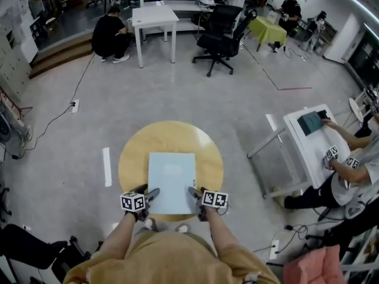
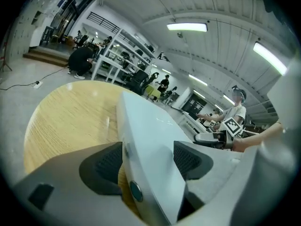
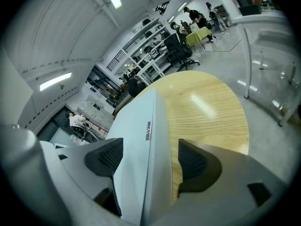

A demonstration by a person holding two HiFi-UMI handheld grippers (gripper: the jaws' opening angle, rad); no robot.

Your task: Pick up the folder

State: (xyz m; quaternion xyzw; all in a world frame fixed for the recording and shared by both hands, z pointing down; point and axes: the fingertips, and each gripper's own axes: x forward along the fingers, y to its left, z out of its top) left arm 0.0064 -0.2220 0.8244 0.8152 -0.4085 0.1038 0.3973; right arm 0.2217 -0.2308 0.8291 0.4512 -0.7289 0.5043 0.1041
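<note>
A pale blue folder [image 1: 172,182] lies flat on the round wooden table [image 1: 133,152], its near edge toward me. My left gripper [image 1: 153,195] is at the folder's near left corner and my right gripper [image 1: 194,193] at its near right corner. In the left gripper view the folder [image 2: 155,131] runs edge-on between the black pads [image 2: 106,166], and the left gripper [image 2: 148,161] stands wide with gaps on both sides. In the right gripper view the folder's edge [image 3: 136,135] likewise passes between the jaws, and the right gripper [image 3: 153,159] is open over the wood [image 3: 207,107].
At the right, a person works with grippers at a white table [image 1: 308,144]. Farther off stand a black office chair [image 1: 219,34], a white desk [image 1: 154,16] and a crouching person [image 1: 109,37]. A cable and power strip [image 1: 75,105] lie on the floor at left.
</note>
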